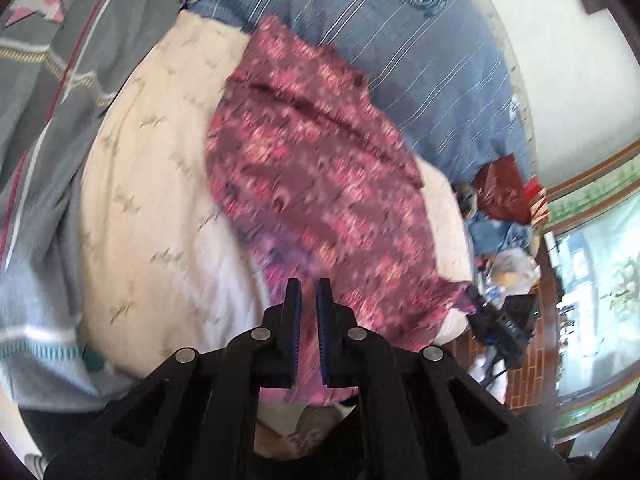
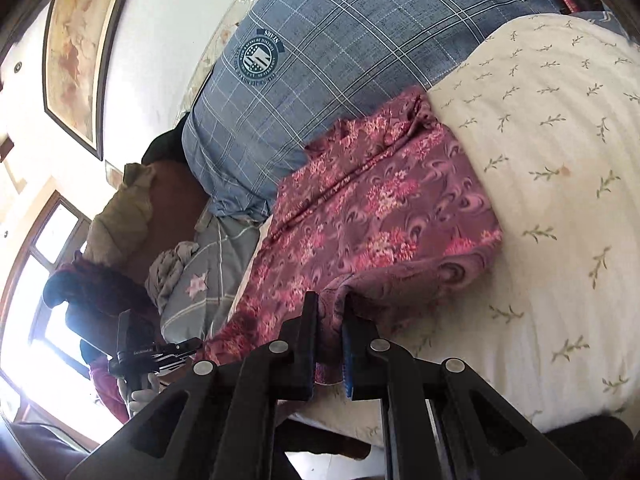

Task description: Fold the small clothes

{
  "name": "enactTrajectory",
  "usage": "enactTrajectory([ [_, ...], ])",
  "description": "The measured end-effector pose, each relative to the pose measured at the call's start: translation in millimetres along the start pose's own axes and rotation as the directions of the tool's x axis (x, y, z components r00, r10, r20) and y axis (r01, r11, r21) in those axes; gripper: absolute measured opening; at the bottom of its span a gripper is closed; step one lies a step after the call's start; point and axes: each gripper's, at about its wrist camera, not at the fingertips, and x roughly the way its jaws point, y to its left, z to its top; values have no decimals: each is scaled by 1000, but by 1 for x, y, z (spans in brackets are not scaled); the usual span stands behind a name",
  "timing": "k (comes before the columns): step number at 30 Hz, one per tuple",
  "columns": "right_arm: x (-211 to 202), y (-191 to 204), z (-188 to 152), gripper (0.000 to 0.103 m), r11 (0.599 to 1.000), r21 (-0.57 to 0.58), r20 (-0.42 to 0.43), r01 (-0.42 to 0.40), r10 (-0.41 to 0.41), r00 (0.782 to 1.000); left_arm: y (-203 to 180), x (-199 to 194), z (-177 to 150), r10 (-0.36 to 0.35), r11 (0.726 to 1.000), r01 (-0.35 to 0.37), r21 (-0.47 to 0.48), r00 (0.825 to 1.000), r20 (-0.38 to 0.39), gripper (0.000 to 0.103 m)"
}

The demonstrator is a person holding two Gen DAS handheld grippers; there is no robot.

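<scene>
We hold the floral garment [image 2: 384,216] on the bed [image 2: 560,200], both claws clamped on its near hem: left claw [image 1: 308,292], right claw [image 2: 330,308]. Its long axis runs away ahead of us.

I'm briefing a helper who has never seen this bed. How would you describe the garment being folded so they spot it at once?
Start at the cream bedsheet with small leaf sprigs, below the blue checked pillow. On it lies the maroon garment, one edge pinched in the right claw. It alone carries pink flowers and swirls; the neighbours are grey, blue or cream.
</scene>
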Motion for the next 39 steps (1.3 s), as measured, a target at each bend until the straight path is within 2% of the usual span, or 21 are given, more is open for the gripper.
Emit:
enactTrajectory([
  [4,14,0,17,9,1000,2,18,-16,16,1000,0,12,16,36,999,-36,-2,999,-11,5],
  [6,21,0,23,9,1000,-1,18,-12,12,1000,3,18,16,96,995,-96,8,995,-38,6],
  [8,26,-1,25,9,1000,-8,3,-1,1,1000,10,22,10,149,989,-148,26,987,-63,12],
  [9,26,-2,24,9,1000,-10,-4,2,-2,1000,15,22,5,176,984,-174,29,981,-76,21],
  [10,26,-4,23,9,1000,-10,-10,6,-7,1000,20,23,0,206,978,-204,33,975,-83,40],
  [12,24,-8,19,9,1000,1,-16,22,-22,1000,28,26,-12,275,961,-270,54,955,-112,67],
  [16,16,-16,7,10,998,36,-13,42,-42,999,30,37,-35,322,946,-302,119,921,-221,69],
  [20,9,-16,2,10,998,38,-8,44,-44,999,30,46,-57,414,906,-370,204,874,-253,69],
  [23,10,-15,1,10,998,37,-15,50,-50,999,39,56,-70,399,916,-360,178,862,-313,69],
  [24,11,-15,1,10,998,38,-19,51,-50,999,41,60,-74,381,924,-345,163,862,-334,68],
  [26,11,-15,1,10,998,34,-26,51,-50,998,43,63,-77,352,936,-322,142,872,-341,47],
  [27,11,-14,0,10,998,29,-28,50,-50,998,45,65,-77,337,941,-309,134,875,-349,15],
  [28,11,-13,0,10,999,23,-29,49,-48,998,46,66,-76,328,945,-304,125,875,-356,5],
  [29,10,-12,-1,10,999,17,-30,48,-48,998,47,64,-75,321,947,-303,107,881,-348,5],
  [31,9,-8,-1,10,999,5,-26,47,-47,999,46,56,-73,274,962,-263,78,905,-324,5],
  [36,1,-3,3,10,999,-7,6,35,-35,999,30,24,-52,72,997,-69,21,975,-208,5],
  [39,1,-1,11,10,1000,-6,41,26,-25,999,19,6,-29,-31,999,32,4,993,-117,5],
])
